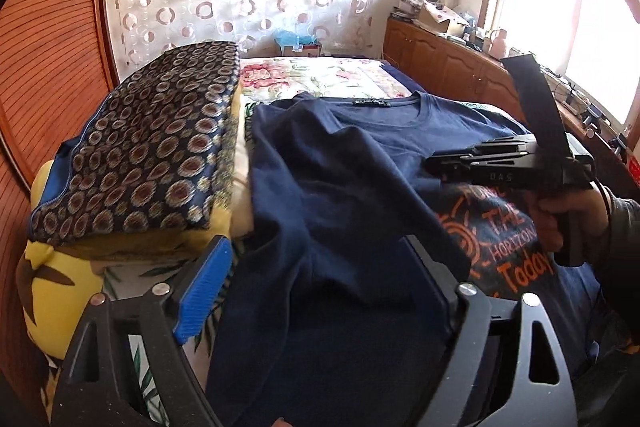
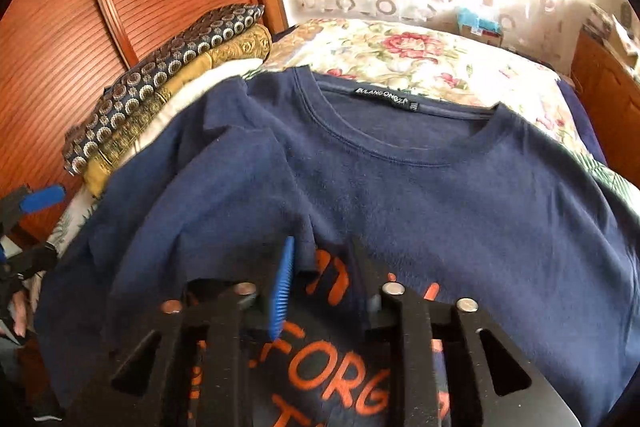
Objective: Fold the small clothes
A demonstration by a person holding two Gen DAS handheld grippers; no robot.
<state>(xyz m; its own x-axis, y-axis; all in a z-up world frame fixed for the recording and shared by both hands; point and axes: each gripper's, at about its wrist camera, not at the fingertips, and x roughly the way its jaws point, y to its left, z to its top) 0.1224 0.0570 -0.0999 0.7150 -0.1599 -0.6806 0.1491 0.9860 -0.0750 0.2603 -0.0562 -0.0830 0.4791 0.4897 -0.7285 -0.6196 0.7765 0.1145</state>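
One navy T-shirt (image 2: 420,195) lying front-up on floral bed (image 2: 400,51), one sleeve folded inward. Left gripper (image 1: 320,291) spread wide over it; right gripper (image 2: 320,283) partly apart, pinching nothing. One stack of three folded textiles (image 2: 168,79) sitting beside.

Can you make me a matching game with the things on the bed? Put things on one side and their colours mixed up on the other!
Things:
1. T-shirt
2. Words printed on the T-shirt
3. Pad on the right gripper
4. Top folded cloth in the pile

Colours:
A. Bright blue
B. Dark with ring patterns
C. Navy blue
D. Orange

Right pairs: 1-C, 2-D, 3-A, 4-B
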